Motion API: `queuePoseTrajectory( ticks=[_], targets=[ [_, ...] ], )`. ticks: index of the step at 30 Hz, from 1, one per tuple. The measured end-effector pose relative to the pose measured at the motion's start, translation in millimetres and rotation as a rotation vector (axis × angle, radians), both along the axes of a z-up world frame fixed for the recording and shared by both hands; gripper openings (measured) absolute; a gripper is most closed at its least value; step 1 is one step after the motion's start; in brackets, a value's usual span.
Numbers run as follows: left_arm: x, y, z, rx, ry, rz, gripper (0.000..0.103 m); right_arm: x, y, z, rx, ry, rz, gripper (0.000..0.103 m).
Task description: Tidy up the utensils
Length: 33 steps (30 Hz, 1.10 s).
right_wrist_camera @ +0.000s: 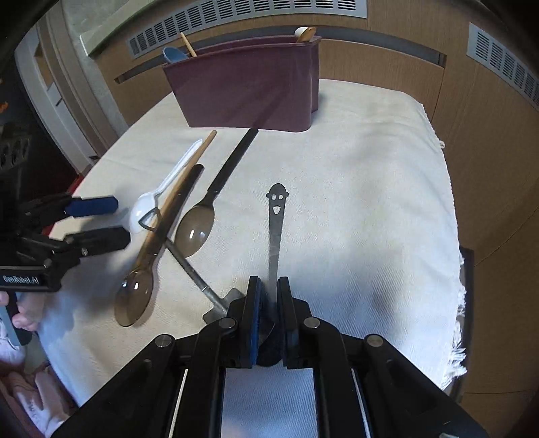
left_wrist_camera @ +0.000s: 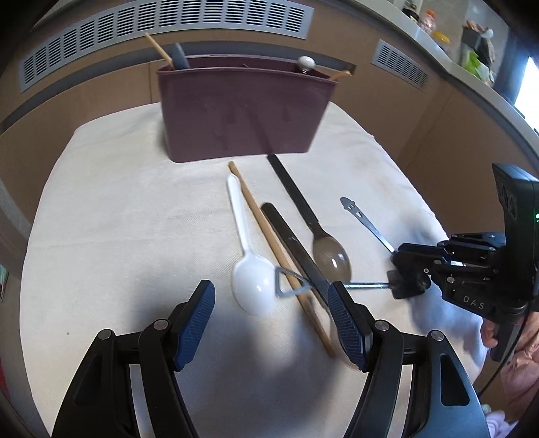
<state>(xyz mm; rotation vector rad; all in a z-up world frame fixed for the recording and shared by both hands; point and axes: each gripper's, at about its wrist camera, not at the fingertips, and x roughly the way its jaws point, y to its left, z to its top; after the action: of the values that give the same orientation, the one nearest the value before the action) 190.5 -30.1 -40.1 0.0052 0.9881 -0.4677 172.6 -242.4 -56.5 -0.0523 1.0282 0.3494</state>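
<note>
A maroon utensil holder (left_wrist_camera: 242, 114) (right_wrist_camera: 249, 94) stands at the far side of the white cloth, with chopsticks and other handles sticking out of it. In front of it lie a white plastic spoon (left_wrist_camera: 249, 273) (right_wrist_camera: 148, 202), a wooden chopstick (left_wrist_camera: 269, 236), two brown translucent spoons (left_wrist_camera: 330, 256) (right_wrist_camera: 134, 296) and a metal tool with a triangular loop (left_wrist_camera: 286, 283). My left gripper (left_wrist_camera: 272, 288) (right_wrist_camera: 118, 220) hovers open over the white spoon's bowl and the loop. My right gripper (right_wrist_camera: 268, 283) (left_wrist_camera: 409, 279) is shut on the bowl end of a metal spoon with a smiley-face handle (right_wrist_camera: 276, 215) (left_wrist_camera: 350, 205).
A white cloth (right_wrist_camera: 370, 202) covers the table; its fringed edge (right_wrist_camera: 458, 303) runs down the right. Behind the holder stands a wood-panelled wall with vent grilles (left_wrist_camera: 161, 20). A person's hand (right_wrist_camera: 23, 313) grips the left tool's handle. Pink fabric lies at the lower left.
</note>
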Motion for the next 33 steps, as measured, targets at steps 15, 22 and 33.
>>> queuePoseTrajectory(
  ticks=[15, 22, 33],
  targets=[
    [-32.8, -42.0, -1.3, -0.018, 0.052, -0.113, 0.058, -7.7, -33.4, 14.8, -0.016, -0.091, -0.098, 0.022],
    [-61.3, -67.9, -12.7, 0.141, -0.046, -0.064, 0.058, -11.3, -38.1, 15.1, 0.008, -0.097, -0.115, 0.025],
    [-71.1, -57.4, -0.9, 0.13, -0.181, -0.036, 0.018, -25.2, -39.8, 30.1, 0.017, -0.136, -0.132, 0.028]
  ],
)
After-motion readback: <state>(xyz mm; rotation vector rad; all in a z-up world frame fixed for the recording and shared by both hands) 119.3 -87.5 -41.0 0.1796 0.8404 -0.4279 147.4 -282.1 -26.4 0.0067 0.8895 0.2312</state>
